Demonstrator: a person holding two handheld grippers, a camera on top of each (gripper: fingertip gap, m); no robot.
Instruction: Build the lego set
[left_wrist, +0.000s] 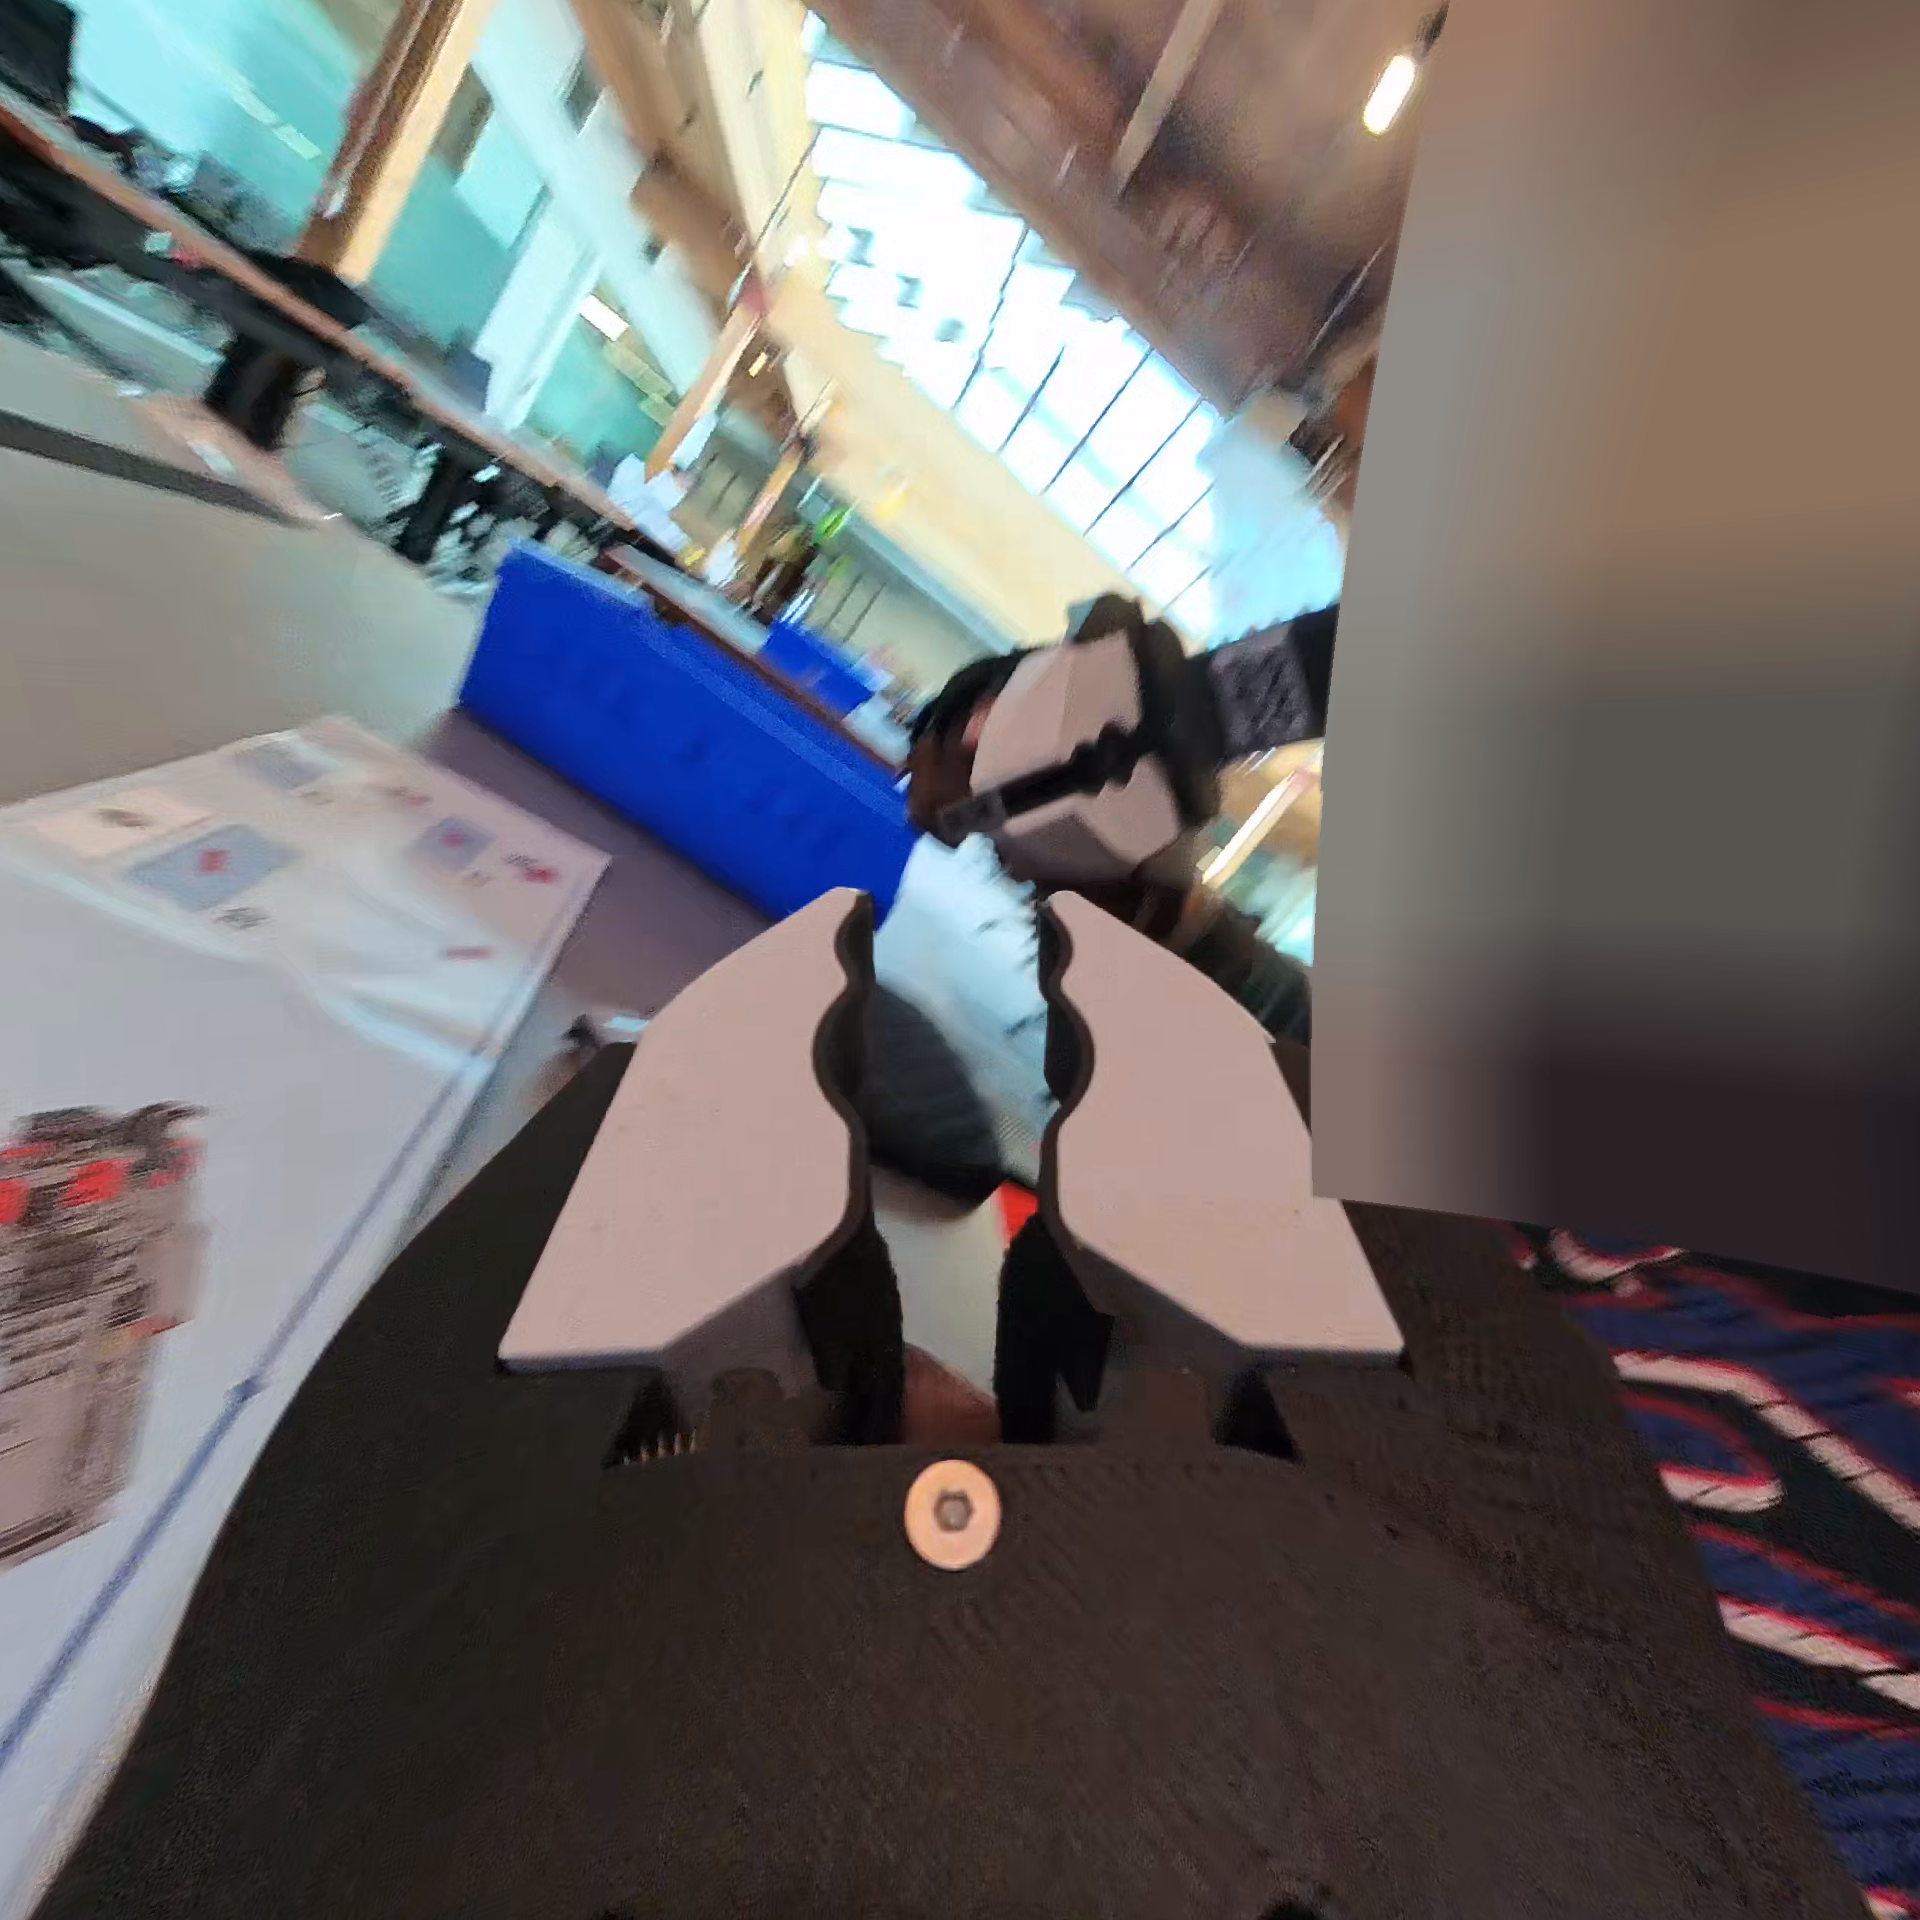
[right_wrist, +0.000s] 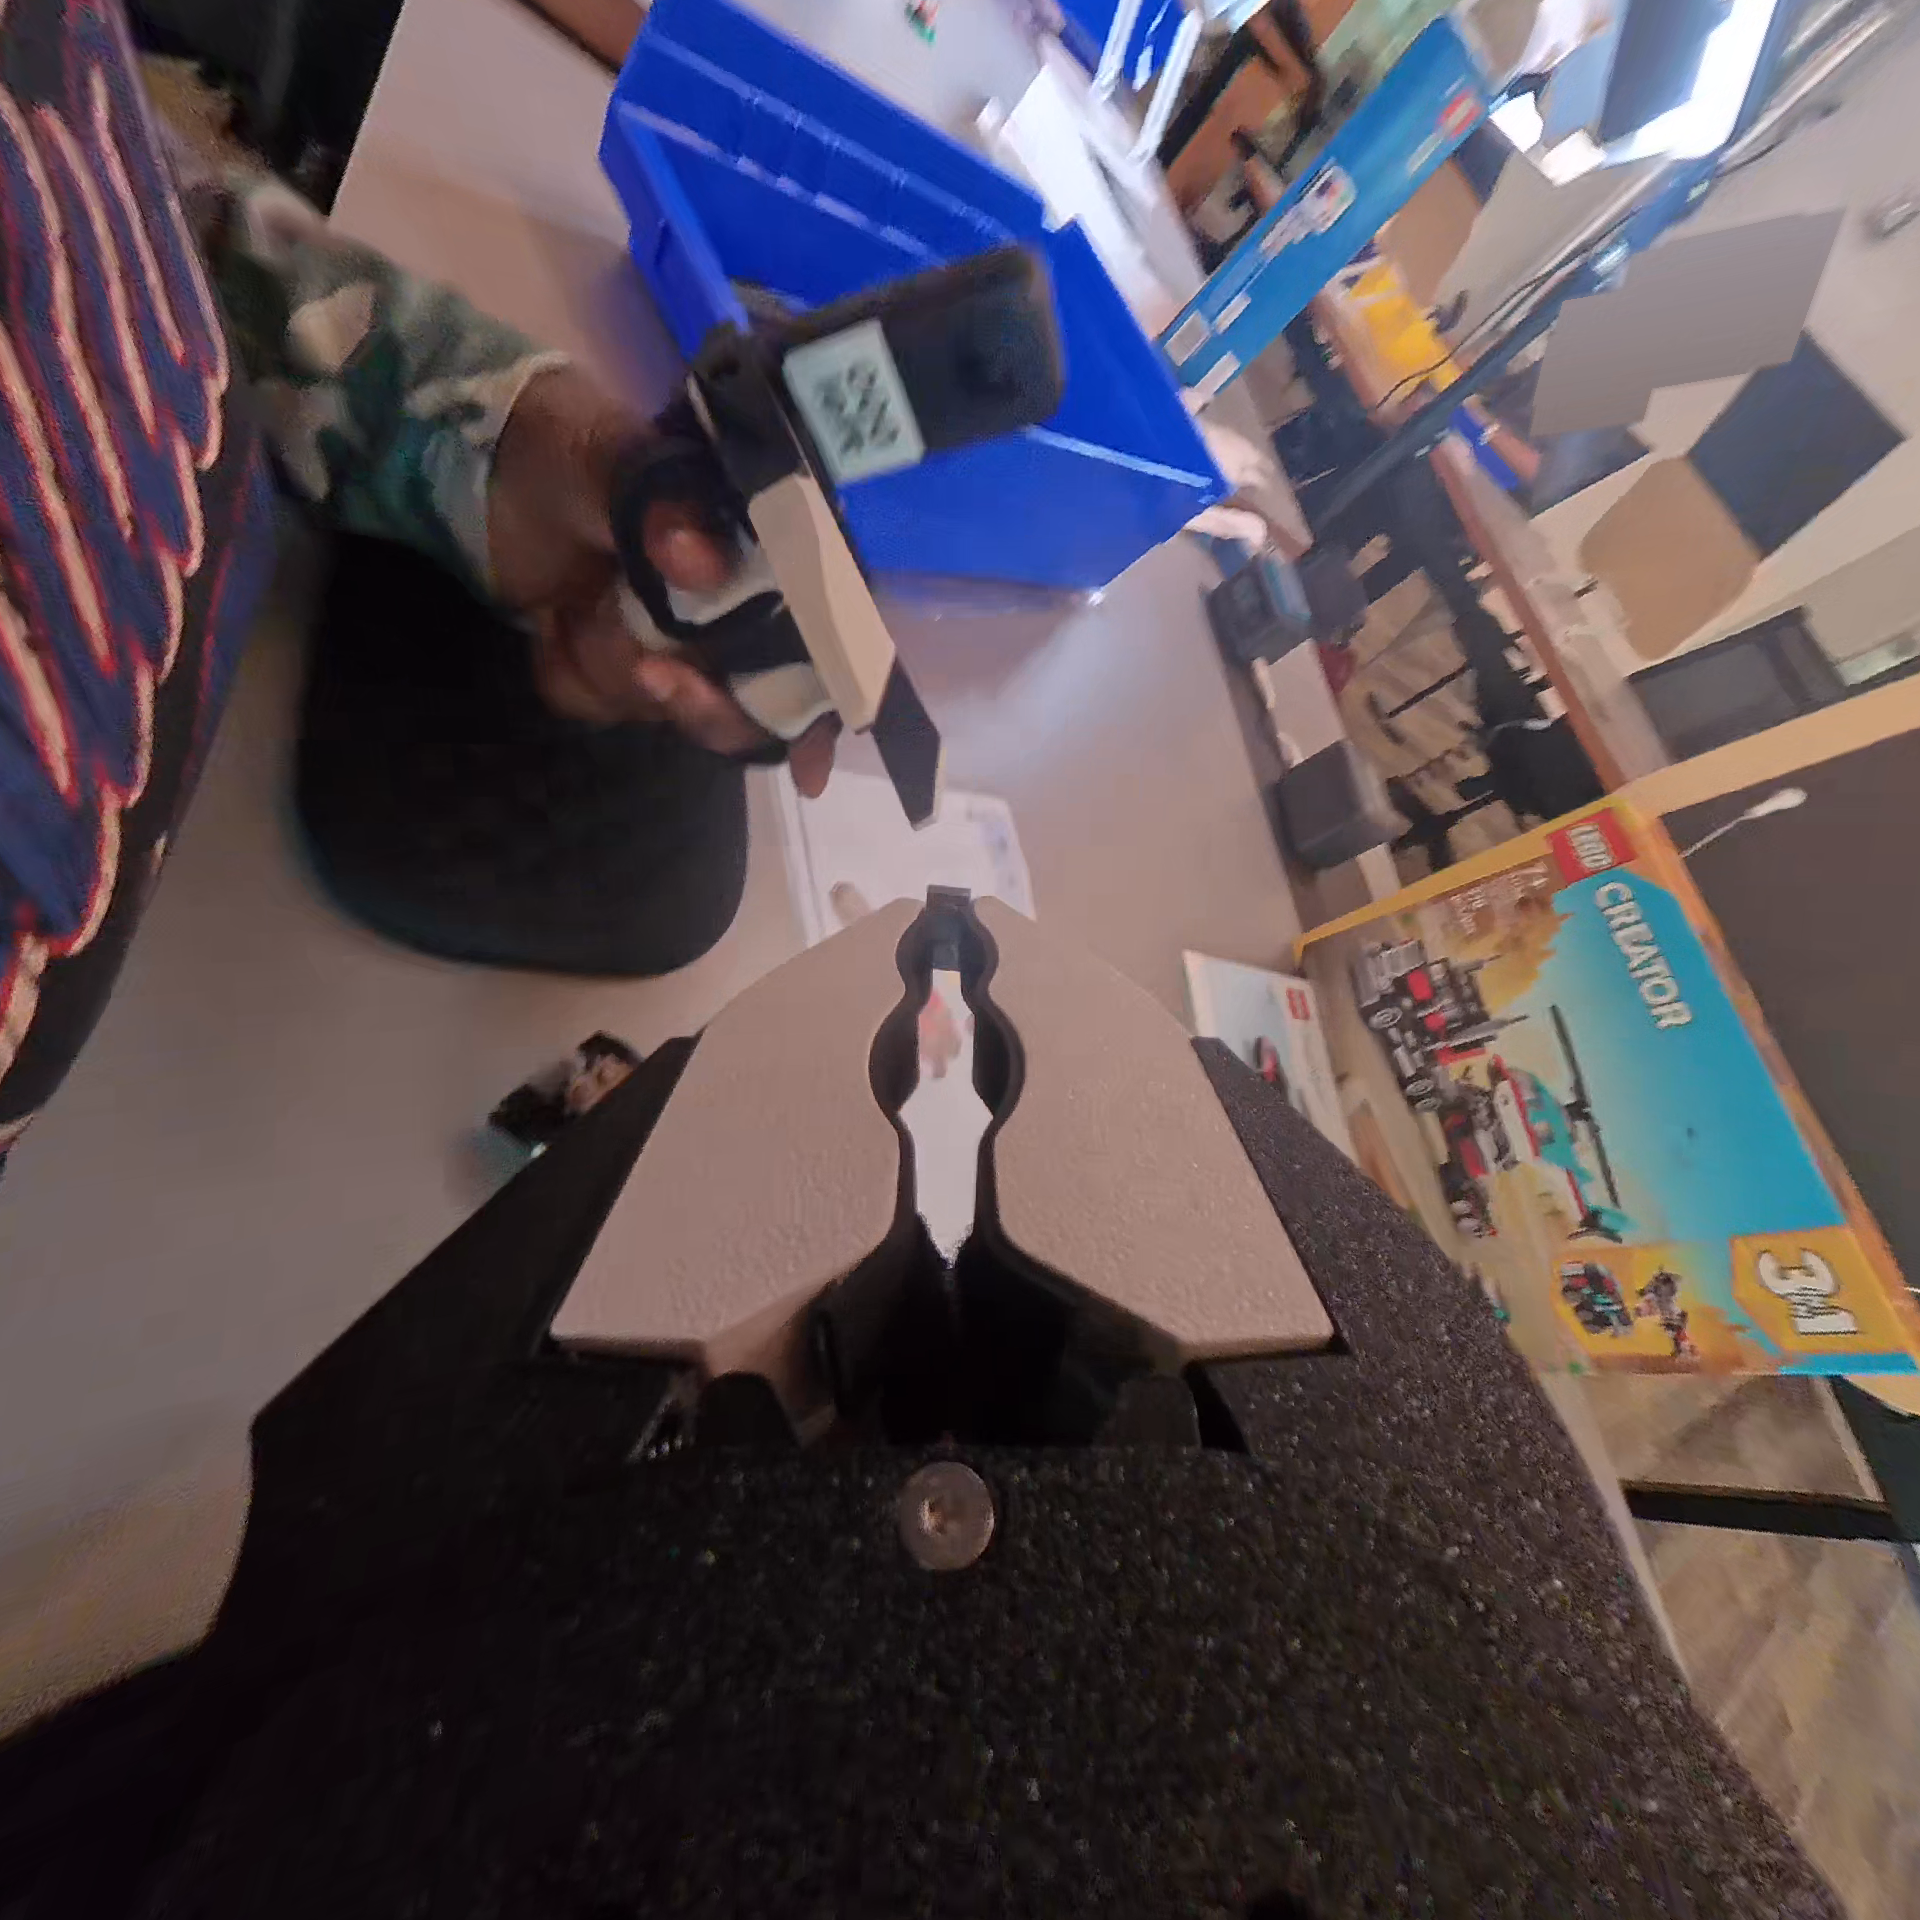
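My right gripper (right_wrist: 945, 920) is shut on a small black lego piece (right_wrist: 945, 902) at its fingertips, held in the air above the table. It also shows in the left wrist view (left_wrist: 1003, 802), with the black piece (left_wrist: 966, 821) sticking out of its tips. My left gripper (left_wrist: 951, 920) is open and empty, raised and pointing toward the right gripper. In the right wrist view a hand holds it (right_wrist: 914, 790) just beyond and above the right gripper's tips. A printed instruction sheet (left_wrist: 312, 852) lies on the white table.
A blue bin (right_wrist: 935, 364) stands at the back of the table (right_wrist: 1091, 675). A black cap (right_wrist: 499, 790) lies near the person's sleeve. A lego set box (right_wrist: 1558, 1091) and a booklet (right_wrist: 1257, 1029) lie to the right. Small loose pieces (right_wrist: 561, 1091) lie near the front.
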